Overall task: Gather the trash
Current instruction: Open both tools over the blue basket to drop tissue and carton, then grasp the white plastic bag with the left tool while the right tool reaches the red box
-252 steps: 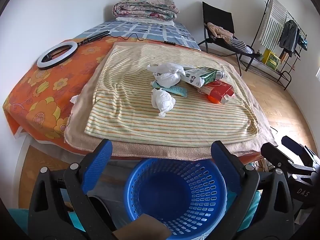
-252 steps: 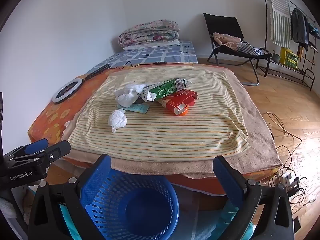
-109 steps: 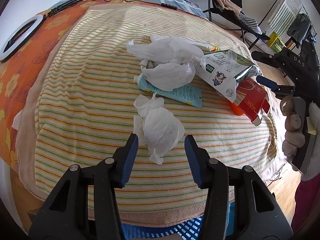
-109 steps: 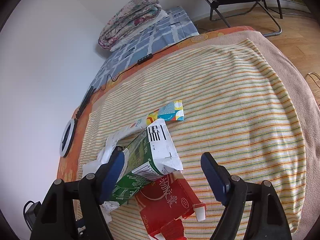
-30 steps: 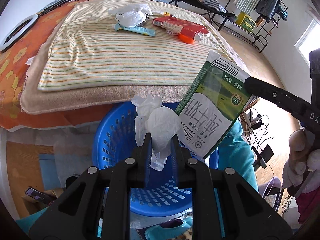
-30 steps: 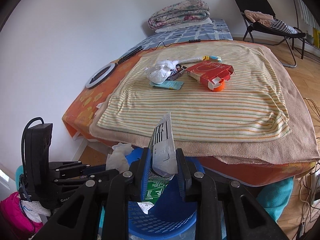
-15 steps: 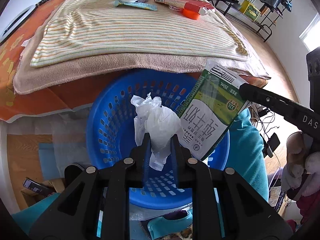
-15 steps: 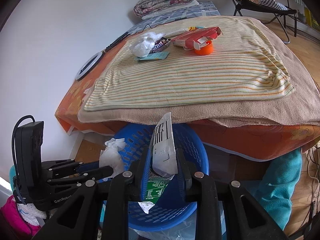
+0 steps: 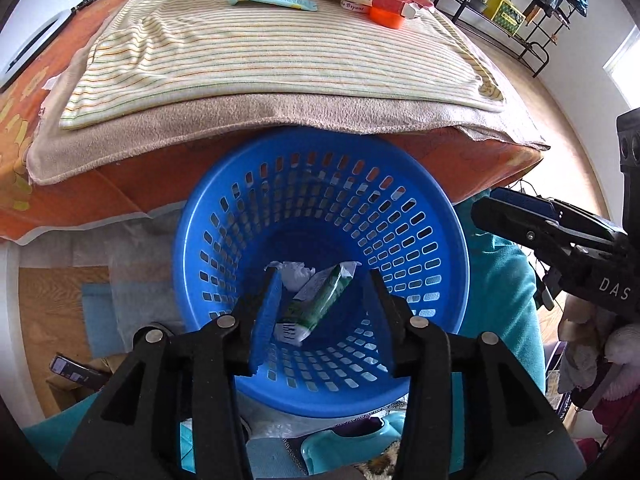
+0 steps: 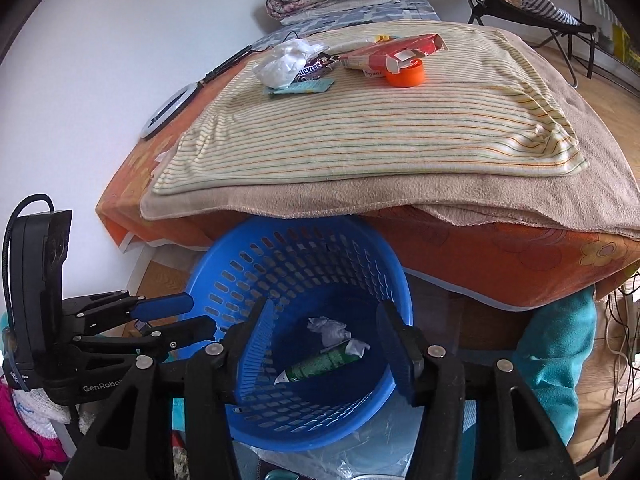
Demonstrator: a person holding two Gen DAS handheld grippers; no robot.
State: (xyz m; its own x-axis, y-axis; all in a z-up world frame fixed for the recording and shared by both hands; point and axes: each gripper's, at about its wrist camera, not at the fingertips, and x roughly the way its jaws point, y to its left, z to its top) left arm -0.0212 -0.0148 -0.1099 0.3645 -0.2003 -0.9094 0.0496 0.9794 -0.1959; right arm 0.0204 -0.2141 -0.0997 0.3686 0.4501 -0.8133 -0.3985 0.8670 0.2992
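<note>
**Both grippers empty above the basket, carton and tissue lying inside**

The left gripper (image 9: 322,300) hangs over the blue laundry basket (image 9: 224,216), jaws spread apart and gripping nothing. The right gripper (image 10: 326,334) sits over the same basket, jaws likewise parted and empty. Down on the basket floor lie the green milk carton (image 10: 320,364) and the crumpled white tissue (image 10: 330,328), touching each other.

The right wrist view shows the carton whole, lying on its side; in the left wrist view a blue finger (image 9: 266,312) cuts off its lower end and half hides the tissue. Printing on the carton is too small to read.

Up on the striped blanket (image 10: 380,136), toward the bed's far edge, the trash waits: a wad of white plastic (image 10: 286,60), a Snickers wrapper (image 10: 314,68) readable only from the right wrist, a teal pouch (image 10: 302,87), a red carton (image 10: 394,52) and an orange cap (image 10: 406,76) just beside it. "GenRobot" shows on the left gripper's body, "DAS" on the right's. A ring light (image 10: 170,110) lies at the bed's left edge, partly cut off.
</note>
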